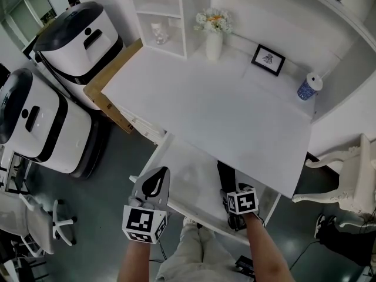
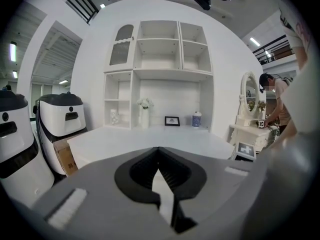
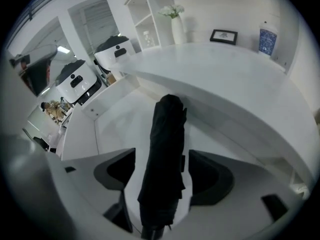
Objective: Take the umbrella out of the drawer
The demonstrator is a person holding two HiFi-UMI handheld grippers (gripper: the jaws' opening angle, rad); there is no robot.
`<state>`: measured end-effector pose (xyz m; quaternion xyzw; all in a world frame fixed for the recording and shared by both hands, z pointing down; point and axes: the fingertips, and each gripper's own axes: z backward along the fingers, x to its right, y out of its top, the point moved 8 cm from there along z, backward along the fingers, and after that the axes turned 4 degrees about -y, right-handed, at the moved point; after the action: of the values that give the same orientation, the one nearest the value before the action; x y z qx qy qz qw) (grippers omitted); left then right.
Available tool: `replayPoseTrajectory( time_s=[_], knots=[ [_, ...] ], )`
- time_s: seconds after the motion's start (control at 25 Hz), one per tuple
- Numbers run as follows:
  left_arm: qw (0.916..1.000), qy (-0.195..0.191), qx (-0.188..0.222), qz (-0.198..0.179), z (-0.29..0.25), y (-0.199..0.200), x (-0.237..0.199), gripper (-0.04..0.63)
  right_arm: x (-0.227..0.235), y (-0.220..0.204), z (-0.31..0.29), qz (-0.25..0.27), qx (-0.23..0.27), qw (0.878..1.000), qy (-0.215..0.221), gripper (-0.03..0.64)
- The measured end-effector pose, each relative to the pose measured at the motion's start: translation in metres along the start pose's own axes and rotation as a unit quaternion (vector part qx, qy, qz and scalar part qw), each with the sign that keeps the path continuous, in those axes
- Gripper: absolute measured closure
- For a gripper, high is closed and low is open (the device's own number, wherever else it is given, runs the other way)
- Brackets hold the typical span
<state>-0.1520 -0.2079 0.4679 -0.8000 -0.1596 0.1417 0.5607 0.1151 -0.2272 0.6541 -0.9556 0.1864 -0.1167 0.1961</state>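
A black folded umbrella (image 1: 225, 174) lies lengthwise at the right side of the open white drawer (image 1: 154, 153) under the desk. My right gripper (image 1: 230, 194) is at the umbrella's near end, its jaws closed on both sides of it. In the right gripper view the umbrella (image 3: 165, 154) runs straight out between the jaws of the right gripper (image 3: 159, 194), its far tip over the drawer floor (image 3: 112, 129). My left gripper (image 1: 160, 173) hovers over the drawer's left front, shut with nothing in it. The left gripper (image 2: 159, 150) faces across the desk top.
The white desk top (image 1: 223, 107) overhangs the drawer and carries a vase of flowers (image 1: 214, 35), a small picture frame (image 1: 268, 59) and a blue-white jar (image 1: 306, 87). Two white machines (image 1: 76, 37) and a cardboard box (image 1: 111, 101) stand left. A white chair (image 1: 346, 184) is right.
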Motion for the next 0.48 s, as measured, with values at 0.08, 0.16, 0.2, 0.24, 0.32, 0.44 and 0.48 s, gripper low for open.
replayPoseTrajectory(
  time_s=[0.08, 0.16, 0.2, 0.24, 0.32, 0.44, 0.48],
  knots=[
    [1.0000, 0.000, -0.004, 0.000, -0.001, -0.003, 0.000, 0.588, 0.003, -0.003, -0.010, -0.009, -0.014, 1.000, -0.006, 0.314],
    [1.0000, 0.000, -0.009, 0.001, -0.001, -0.007, -0.001, 0.588, 0.005, -0.006, -0.017, -0.015, -0.027, 0.999, -0.014, 0.314],
    [0.9999, 0.001, -0.011, 0.001, -0.001, -0.008, -0.001, 0.588, 0.005, -0.007, -0.021, -0.015, -0.033, 0.999, -0.016, 0.313],
    [0.9999, 0.002, -0.013, 0.002, 0.000, -0.010, -0.002, 0.588, 0.005, -0.007, -0.025, -0.015, -0.040, 0.999, -0.019, 0.313],
    [0.9998, 0.004, -0.017, 0.003, 0.000, -0.013, -0.004, 0.588, 0.005, -0.009, -0.032, -0.016, -0.054, 0.998, -0.025, 0.313],
    [0.9997, 0.008, -0.021, 0.005, 0.001, -0.015, -0.005, 0.588, 0.002, -0.012, -0.041, -0.018, -0.072, 0.997, -0.032, 0.314],
    [0.9997, 0.008, -0.022, 0.005, 0.002, -0.015, -0.005, 0.588, 0.001, -0.013, -0.044, -0.015, -0.076, 0.996, -0.036, 0.313]
  ],
)
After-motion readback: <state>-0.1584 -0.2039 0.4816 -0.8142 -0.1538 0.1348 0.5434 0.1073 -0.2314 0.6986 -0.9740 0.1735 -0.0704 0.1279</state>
